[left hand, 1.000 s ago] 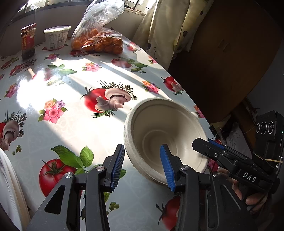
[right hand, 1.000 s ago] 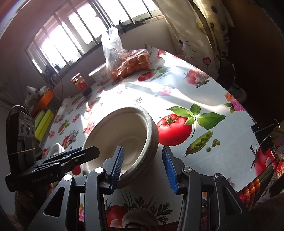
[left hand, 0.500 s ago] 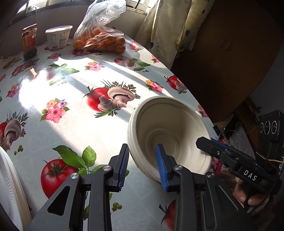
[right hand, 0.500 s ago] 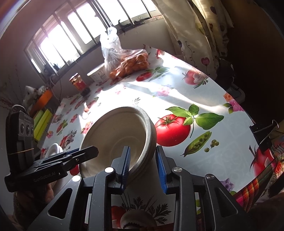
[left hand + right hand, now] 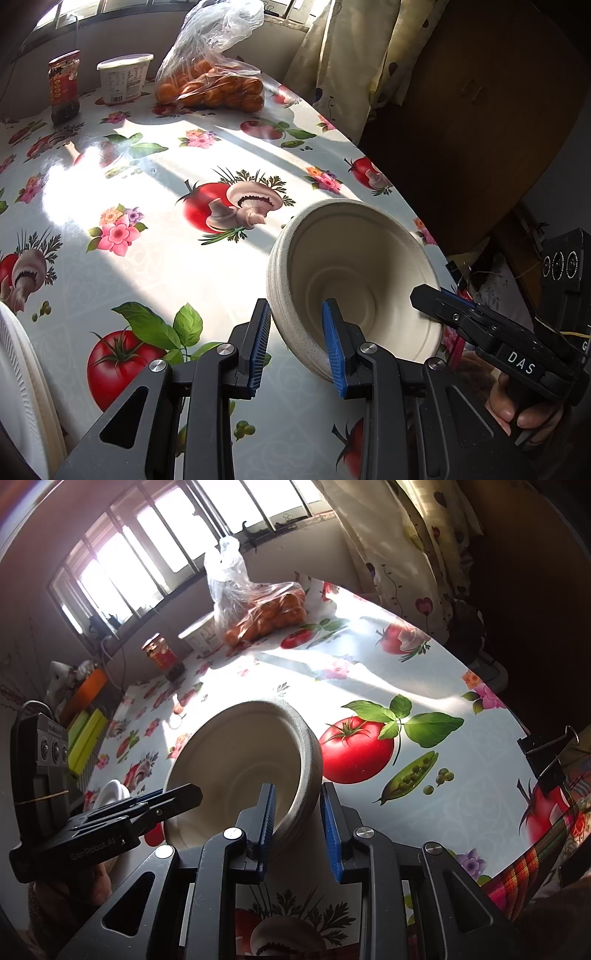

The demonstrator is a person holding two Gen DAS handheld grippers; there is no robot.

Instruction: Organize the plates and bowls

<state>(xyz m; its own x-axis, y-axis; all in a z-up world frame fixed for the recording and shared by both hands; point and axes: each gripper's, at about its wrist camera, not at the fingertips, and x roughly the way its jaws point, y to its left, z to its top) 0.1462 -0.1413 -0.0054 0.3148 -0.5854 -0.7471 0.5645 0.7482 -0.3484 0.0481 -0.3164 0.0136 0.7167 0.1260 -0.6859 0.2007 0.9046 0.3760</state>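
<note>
Left tool (image 5: 295, 343): pressed onto the near rim of the bowl (image 5: 354, 266); one pad on the outer wall, the other inside
Right tool (image 5: 297, 827): jaws closing on the opposite rim of the same bowl; rim between the pads, which look to be against it
Bowl's place: just ahead of both tools, tipped, on the counter (image 5: 129, 258) close to its edge
Risk, crushed rim: the wall looks like soft moulded pulp; two pinches squeezing harder may buckle it
Risk, uneven lift: if one tool rises ahead of the other, the bowl tips further and may slide off the pads
Risk, nested bowls: the rim looks thick and layered, so it may be several nested; a pinch that catches only some layers may leave the rest behind or drop them
Risk, edge: the counter's edge lies just beyond the bowl on the right tool's side; a slip may send it to the floor
Count, tools: two
Count, bowls: one visible; any nested ones cannot be counted
Count, plates: white plates (image 5: 18, 387) at the left tool's left; number unclear
Count, beyond the tools: one bag of oranges (image 5: 210, 85); one white tub (image 5: 123, 77); one red jar (image 5: 64, 86)
</note>
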